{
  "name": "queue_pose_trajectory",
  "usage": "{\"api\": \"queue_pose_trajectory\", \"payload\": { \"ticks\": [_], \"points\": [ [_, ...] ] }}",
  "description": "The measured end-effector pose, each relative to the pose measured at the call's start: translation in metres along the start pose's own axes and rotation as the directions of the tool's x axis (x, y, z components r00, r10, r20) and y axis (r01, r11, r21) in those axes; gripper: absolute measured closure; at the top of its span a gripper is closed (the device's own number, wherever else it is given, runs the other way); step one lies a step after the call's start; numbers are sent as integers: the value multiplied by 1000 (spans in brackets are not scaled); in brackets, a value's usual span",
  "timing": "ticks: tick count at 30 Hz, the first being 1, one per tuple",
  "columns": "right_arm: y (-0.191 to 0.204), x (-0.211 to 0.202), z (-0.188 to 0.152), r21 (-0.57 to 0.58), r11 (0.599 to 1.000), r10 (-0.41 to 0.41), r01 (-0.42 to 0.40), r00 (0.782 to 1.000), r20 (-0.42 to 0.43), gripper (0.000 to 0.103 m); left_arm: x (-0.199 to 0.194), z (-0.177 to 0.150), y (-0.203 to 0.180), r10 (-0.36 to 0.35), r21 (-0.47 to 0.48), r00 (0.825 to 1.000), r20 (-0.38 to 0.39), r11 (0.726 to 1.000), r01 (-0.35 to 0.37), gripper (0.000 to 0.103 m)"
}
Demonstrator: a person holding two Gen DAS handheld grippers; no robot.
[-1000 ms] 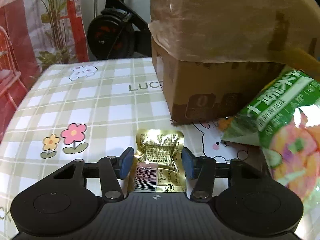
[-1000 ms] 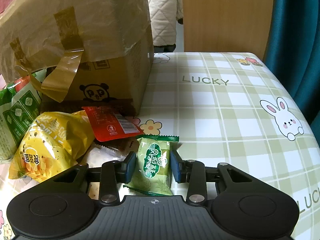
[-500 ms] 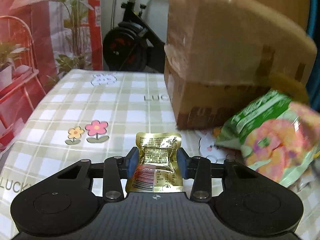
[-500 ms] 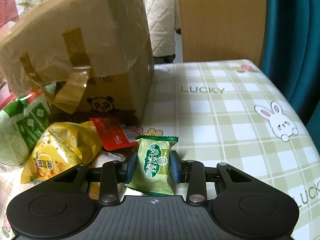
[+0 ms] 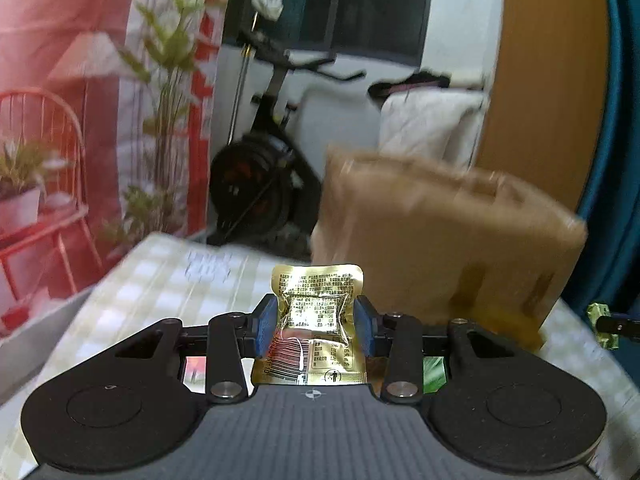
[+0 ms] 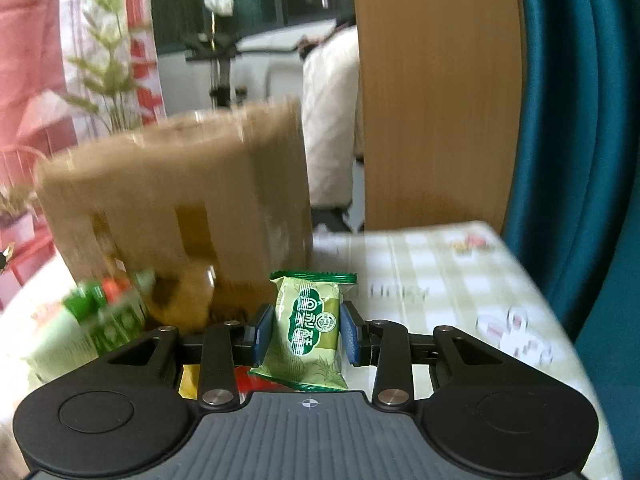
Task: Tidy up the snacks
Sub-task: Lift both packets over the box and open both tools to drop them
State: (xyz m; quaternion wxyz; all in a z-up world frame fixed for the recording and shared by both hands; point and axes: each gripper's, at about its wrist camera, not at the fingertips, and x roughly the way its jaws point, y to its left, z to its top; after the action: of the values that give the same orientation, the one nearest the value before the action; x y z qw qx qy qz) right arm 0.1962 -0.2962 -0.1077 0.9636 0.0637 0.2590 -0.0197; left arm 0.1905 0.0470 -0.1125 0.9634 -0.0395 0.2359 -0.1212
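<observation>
While both views are blurred, the left gripper (image 5: 316, 330) has its blue-padded fingers (image 5: 267, 330) clamped on a shiny gold foil snack sachet (image 5: 314, 326), held above the checked-cloth desk (image 5: 160, 280). The right gripper (image 6: 306, 334) has its fingers clamped on a green plastic-wrapped snack packet (image 6: 310, 332), also raised. A taped brown cardboard box (image 6: 180, 208) stands on the desk ahead, with a green-and-white snack bag (image 6: 92, 328) lying beside it.

One gold snack packet (image 5: 316, 316), one small green packet (image 6: 310, 330), one cardboard box (image 5: 440, 236), one exercise bike (image 5: 260, 176).
</observation>
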Motion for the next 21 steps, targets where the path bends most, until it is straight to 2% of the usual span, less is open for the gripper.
{"api": "queue_pose_trajectory", "payload": {
  "ticks": [5,11,15,18,21],
  "points": [
    [7,-10,51,-30,998,59,-57,994,93,70,-1,40,-22,-49,33,997,65,998,47,59],
    [37,7,118,-102,986,143,-128,977,156,70,26,89,-57,-108,82,988,111,992,99,59],
    [55,42,144,-128,980,165,-151,980,110,70,66,107,-74,-127,73,990,52,990,123,59],
    [65,64,144,-121,980,166,-157,984,71,70,95,108,-81,-138,54,990,-1,989,138,58],
    [69,81,137,-96,983,163,-159,986,34,70,115,103,-80,-139,43,989,-38,989,141,52]
  ]
}}
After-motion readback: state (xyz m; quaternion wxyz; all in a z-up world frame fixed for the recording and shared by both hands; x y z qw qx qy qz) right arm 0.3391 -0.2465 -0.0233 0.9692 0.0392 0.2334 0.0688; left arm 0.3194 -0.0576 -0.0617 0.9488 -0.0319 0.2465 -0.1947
